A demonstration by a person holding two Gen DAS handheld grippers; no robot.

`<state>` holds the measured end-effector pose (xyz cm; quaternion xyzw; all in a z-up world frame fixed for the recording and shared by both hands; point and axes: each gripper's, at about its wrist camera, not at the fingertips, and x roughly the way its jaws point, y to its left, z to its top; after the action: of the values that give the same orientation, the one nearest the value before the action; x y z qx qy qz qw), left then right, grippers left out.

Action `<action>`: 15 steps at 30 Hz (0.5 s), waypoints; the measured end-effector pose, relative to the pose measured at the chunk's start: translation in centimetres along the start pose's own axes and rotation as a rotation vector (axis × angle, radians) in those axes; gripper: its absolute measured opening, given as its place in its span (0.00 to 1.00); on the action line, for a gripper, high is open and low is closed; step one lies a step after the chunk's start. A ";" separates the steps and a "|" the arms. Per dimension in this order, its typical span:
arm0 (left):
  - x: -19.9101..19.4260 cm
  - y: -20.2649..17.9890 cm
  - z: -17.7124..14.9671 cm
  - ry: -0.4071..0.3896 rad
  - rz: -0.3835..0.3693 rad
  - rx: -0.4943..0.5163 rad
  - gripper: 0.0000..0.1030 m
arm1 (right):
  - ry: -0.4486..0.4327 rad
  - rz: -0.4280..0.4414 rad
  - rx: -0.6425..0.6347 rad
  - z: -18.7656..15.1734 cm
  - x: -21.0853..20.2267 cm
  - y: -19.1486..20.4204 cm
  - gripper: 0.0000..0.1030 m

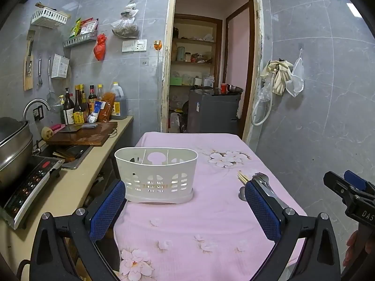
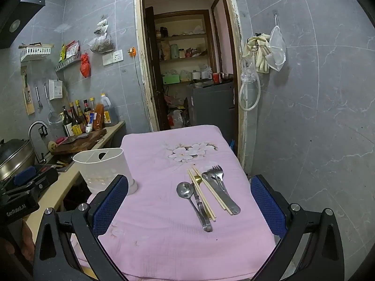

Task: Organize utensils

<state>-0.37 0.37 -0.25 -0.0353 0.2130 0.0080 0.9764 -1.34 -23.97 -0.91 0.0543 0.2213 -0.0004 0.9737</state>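
Observation:
A white slotted utensil holder (image 1: pixel 156 175) (image 2: pixel 103 171) stands upright on the pink flowered tablecloth (image 1: pixel 199 222) (image 2: pixel 164 210), at its left side. To its right lie a steel spoon (image 2: pixel 187 193), wooden chopsticks (image 2: pixel 202 194) and steel forks (image 2: pixel 216 175), side by side; the left wrist view shows only their far tips (image 1: pixel 255 178). My left gripper (image 1: pixel 185 194) hovers open just in front of the holder, nothing between its blue pads. My right gripper (image 2: pixel 189 192) hangs open above the near end of the utensils, touching none.
A kitchen counter (image 1: pixel 93 161) runs along the table's left with a cutting board (image 1: pixel 84 135), sauce bottles (image 1: pixel 79 105), a sink and an induction cooker (image 1: pixel 30 187). An open doorway (image 1: pixel 206 70) lies beyond the table. A tiled wall closes the right side.

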 end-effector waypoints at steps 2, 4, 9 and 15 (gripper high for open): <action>0.0 0.0 0.0 0.001 0.001 0.000 0.99 | 0.000 0.000 0.000 -0.1 -0.1 0.1 0.99; 0.0 0.0 0.0 0.001 0.002 0.000 0.99 | 0.000 0.000 0.000 0.0 0.0 0.0 0.99; 0.0 0.0 0.0 0.001 0.002 0.000 0.99 | 0.001 0.001 0.001 0.1 0.0 0.0 0.99; 0.0 0.0 0.0 0.002 0.001 0.000 0.99 | 0.001 0.002 0.000 0.0 0.0 0.0 0.99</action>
<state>-0.39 0.37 -0.23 -0.0350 0.2139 0.0087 0.9762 -1.33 -23.99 -0.89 0.0545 0.2218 0.0004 0.9736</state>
